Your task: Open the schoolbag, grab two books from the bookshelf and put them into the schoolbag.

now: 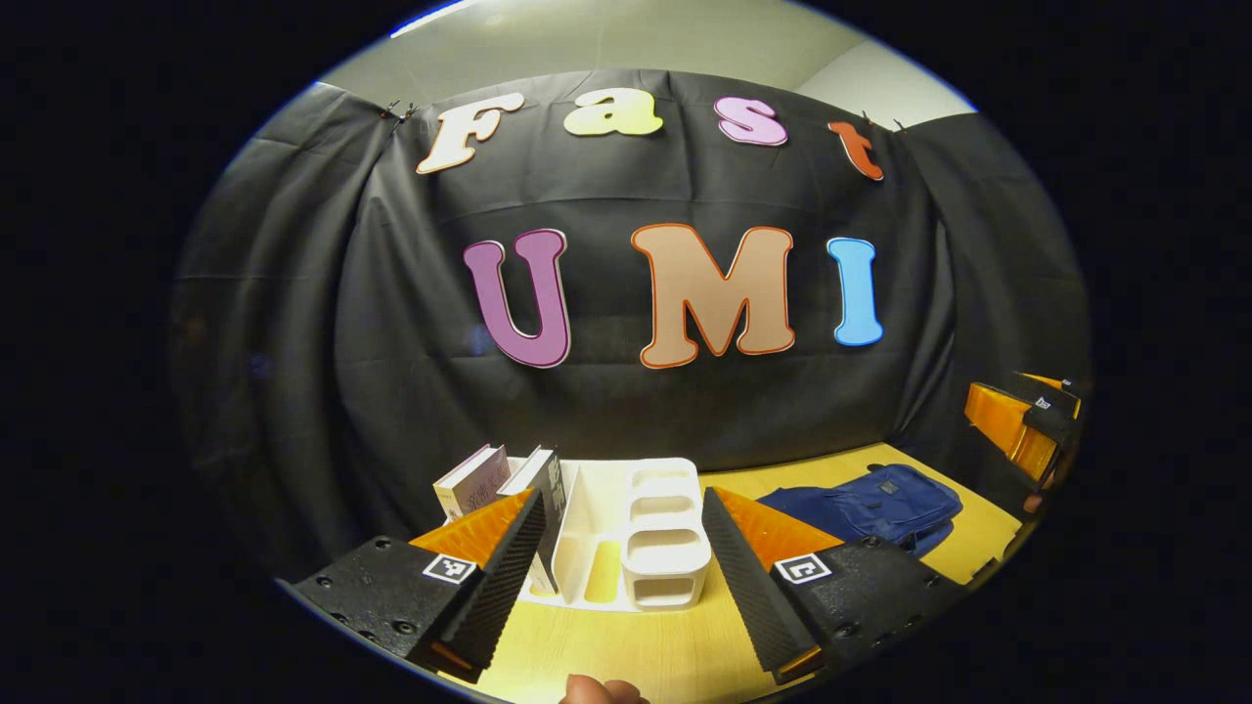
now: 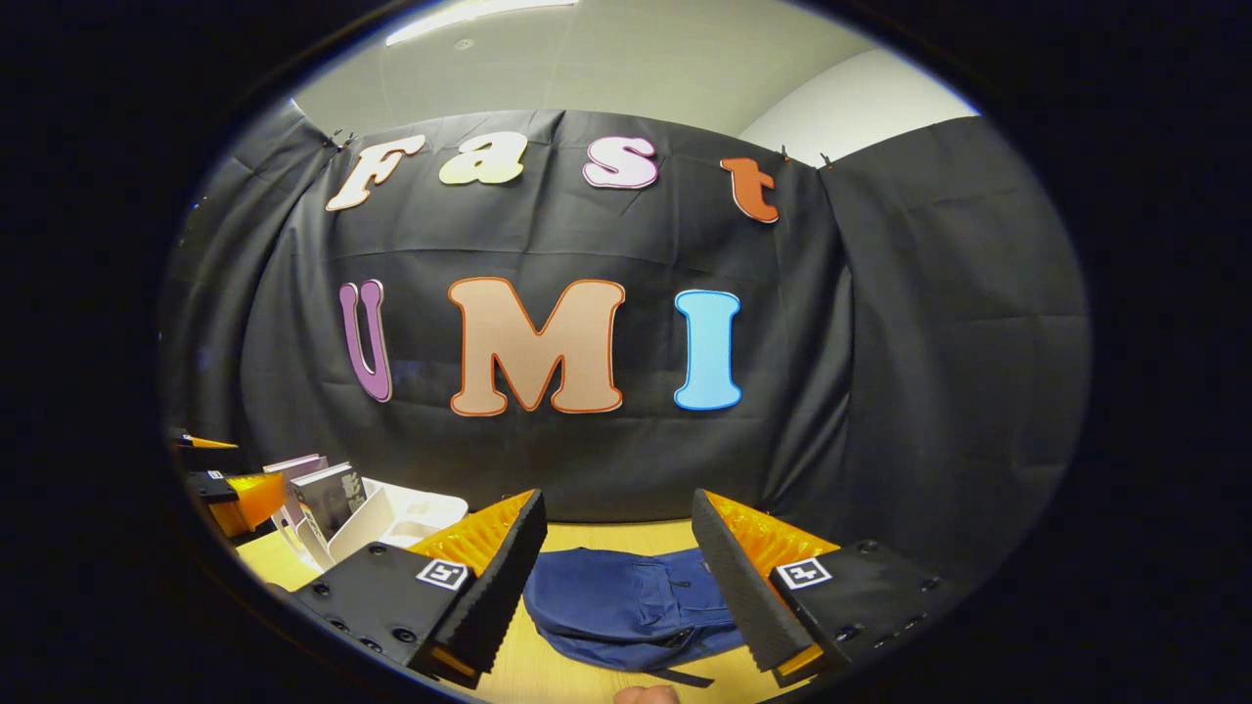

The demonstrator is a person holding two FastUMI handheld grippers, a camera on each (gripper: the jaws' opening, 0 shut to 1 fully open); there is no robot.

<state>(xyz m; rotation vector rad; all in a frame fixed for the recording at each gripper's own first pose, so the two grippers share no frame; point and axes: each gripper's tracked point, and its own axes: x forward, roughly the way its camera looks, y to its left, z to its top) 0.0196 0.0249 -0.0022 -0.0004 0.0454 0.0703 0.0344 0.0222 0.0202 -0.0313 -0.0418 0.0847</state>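
Observation:
A blue schoolbag [image 2: 631,601] lies flat on the wooden table, straight ahead of my right gripper [image 2: 618,523], which is open and held above it. The same schoolbag [image 1: 871,508] sits to the right in the left gripper view. A white bookshelf [image 1: 626,538] stands ahead of my open left gripper [image 1: 623,523]. Two books [image 1: 504,484] lean in its left slot. In the right gripper view the bookshelf [image 2: 391,518] and the books [image 2: 318,494] are at far left, with the left gripper [image 2: 230,489] beside them. The right gripper [image 1: 1027,416] shows at the right edge.
The light wooden table [image 1: 636,655] runs to the black cloth wall behind. A fingertip [image 1: 597,690] shows at the bottom edge of the left gripper view, and another fingertip [image 2: 646,694] at the bottom of the right gripper view.

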